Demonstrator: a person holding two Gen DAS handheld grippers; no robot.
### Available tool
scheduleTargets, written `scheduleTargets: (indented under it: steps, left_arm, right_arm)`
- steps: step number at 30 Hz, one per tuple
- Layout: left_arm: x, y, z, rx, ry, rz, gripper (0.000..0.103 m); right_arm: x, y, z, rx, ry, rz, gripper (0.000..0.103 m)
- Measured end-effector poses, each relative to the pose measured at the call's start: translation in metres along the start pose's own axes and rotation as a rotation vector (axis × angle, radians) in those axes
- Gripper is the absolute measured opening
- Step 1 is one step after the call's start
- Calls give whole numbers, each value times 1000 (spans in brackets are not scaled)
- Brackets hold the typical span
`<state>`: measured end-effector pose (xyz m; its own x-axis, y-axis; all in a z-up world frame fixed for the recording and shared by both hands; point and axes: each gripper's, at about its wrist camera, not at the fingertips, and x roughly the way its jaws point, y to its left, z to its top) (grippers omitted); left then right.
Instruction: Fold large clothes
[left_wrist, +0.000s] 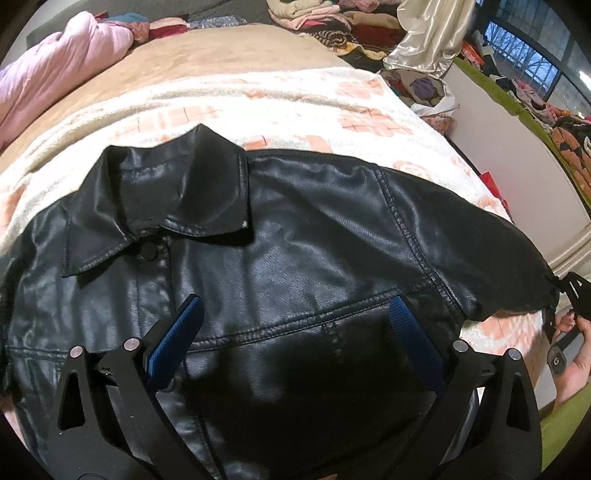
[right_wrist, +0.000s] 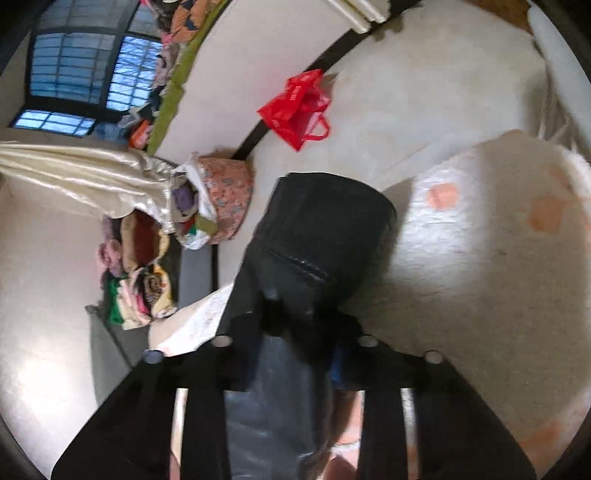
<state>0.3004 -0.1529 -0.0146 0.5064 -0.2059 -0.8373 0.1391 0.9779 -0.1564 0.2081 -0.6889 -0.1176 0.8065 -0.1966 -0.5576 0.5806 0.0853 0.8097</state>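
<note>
While right tool (right_wrist: 295, 314) pinches sleeve (right_wrist: 325, 229), left tool (left_wrist: 295, 332) hovers

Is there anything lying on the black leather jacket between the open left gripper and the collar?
Nothing visible does. The left gripper hangs open over the black leather jacket, and the chest panel up to the collar is bare. The right gripper holds the sleeve end, off to the side.

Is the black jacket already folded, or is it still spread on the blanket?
Spread. The black jacket lies flat on the blanket, collar, front and one sleeve open to view.
</note>
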Motion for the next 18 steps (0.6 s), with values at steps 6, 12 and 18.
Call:
scheduleTargets:
  steps: [6,12,18]
  left_arm:
    - [-10,7,3,-17,-13,-4,94]
    - [-24,17,7,-42,-29,-18,94]
    - [-49,35,11,-69,-67,-23,94]
  right_arm:
    - [-17,46,-7,-154,-7,219,13]
    - [-44,101,-31,-349,20,457,12]
    - [-75,154,-82,-628,49,616,12]
